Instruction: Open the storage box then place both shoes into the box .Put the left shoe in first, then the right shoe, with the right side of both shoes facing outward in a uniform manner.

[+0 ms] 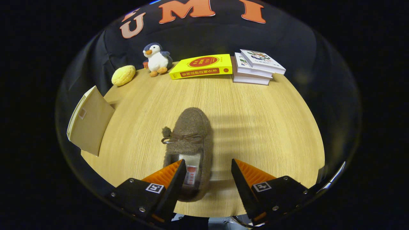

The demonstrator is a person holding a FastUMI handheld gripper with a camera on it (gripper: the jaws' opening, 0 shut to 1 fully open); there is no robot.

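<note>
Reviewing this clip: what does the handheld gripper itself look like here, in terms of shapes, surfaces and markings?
The two-finger gripper has wedge-shaped fingers tapering to points, their sloped faces ribbed. Each sits on a black block fastened with small silver screws and carrying a square black-and-white marker tag. The fingers are open.

A light wood table (255, 127) with fine grain fills the scene; black cloth (287, 41) hangs as the wall behind its far edge; along that edge sit a yellow bun (123, 75) far left, a penguin toy (156, 59), a yellow book (202, 66), a book stack (255, 67) far right; soft shadows band the table's middle.
</note>
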